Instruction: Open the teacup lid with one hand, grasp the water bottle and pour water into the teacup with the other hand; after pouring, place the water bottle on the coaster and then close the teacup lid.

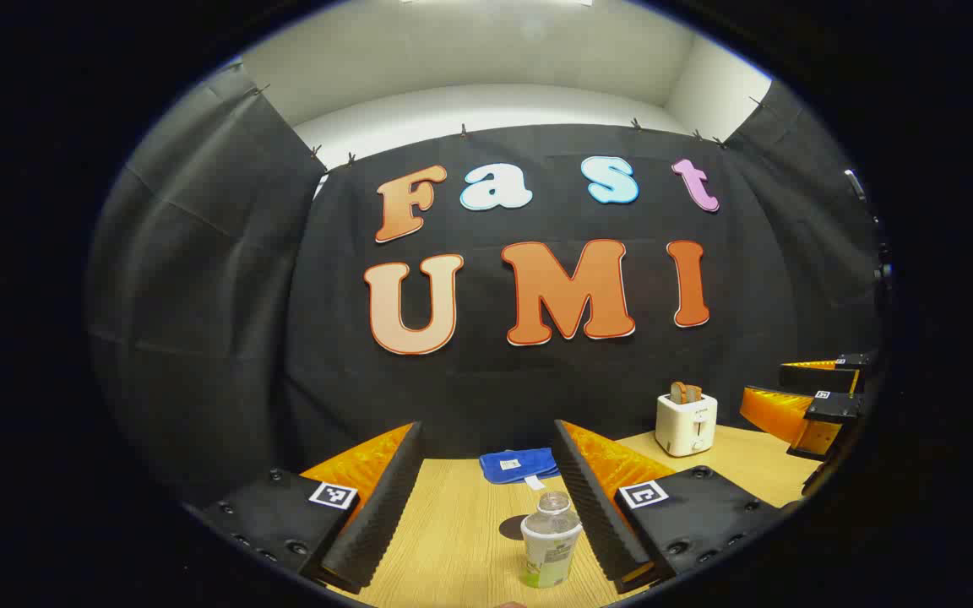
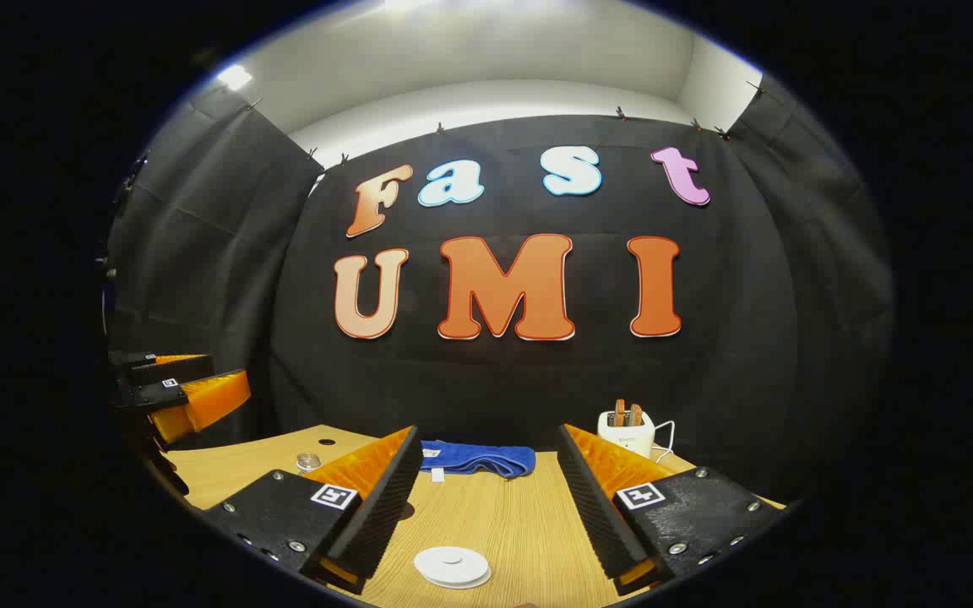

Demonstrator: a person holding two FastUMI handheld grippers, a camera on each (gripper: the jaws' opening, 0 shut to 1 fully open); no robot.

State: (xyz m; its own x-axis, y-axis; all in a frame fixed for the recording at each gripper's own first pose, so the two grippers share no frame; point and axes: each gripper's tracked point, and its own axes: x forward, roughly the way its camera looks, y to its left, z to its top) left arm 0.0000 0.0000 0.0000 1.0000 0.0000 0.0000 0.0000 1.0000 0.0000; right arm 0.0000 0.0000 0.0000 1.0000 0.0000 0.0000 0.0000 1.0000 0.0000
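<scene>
Nothing started, judging by the layout. Left gripper (image 1: 486, 498) jaws wide, empty; bottle (image 1: 551, 540) stands between the fingers at 6 o'clock, untouched. Right gripper (image 2: 486, 498) wide, empty; white lid (image 2: 452, 566) at 6 o'clock, apparently still on. Coaster: can't tell. All steps remain.

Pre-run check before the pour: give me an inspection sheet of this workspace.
Surface: wooden table, bare between items.
Job's things: water bottle upright, uncapped; white round lid flat on the table.
Clutter: blue cloth; toaster with bread in its slots.
Grippers: left hand-held gripper open, bottle between its fingers, untouched; right hand-held gripper open above the lid.
Cables: white toaster cord.
Surroundings: black cloth wall.
</scene>
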